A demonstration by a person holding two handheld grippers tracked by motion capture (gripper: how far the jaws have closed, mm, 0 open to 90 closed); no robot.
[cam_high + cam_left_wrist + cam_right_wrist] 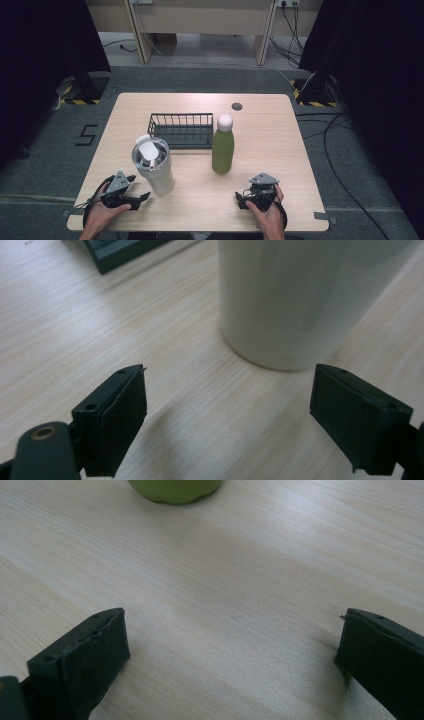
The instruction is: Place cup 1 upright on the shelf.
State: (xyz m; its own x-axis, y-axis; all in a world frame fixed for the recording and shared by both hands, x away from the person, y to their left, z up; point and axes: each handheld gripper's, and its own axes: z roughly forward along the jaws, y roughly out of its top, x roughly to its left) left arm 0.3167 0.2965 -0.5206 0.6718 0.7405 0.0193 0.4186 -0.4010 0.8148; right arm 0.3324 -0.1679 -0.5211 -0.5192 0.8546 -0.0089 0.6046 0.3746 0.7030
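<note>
a light wooden table [280, 150] holds a cream tumbler [155, 167] with a lid, a green bottle [223, 148] with a white cap, and a black wire basket [181, 131] behind them. the left gripper [135, 191] rests just beside the tumbler's base, jaws spread wide and empty (the tumbler stands just ahead of them). the right gripper [243, 198] sits near the bottle, jaws also wide apart, holding nothing.

A black "5" [87, 135] is marked on the grey floor left of the table.
</note>
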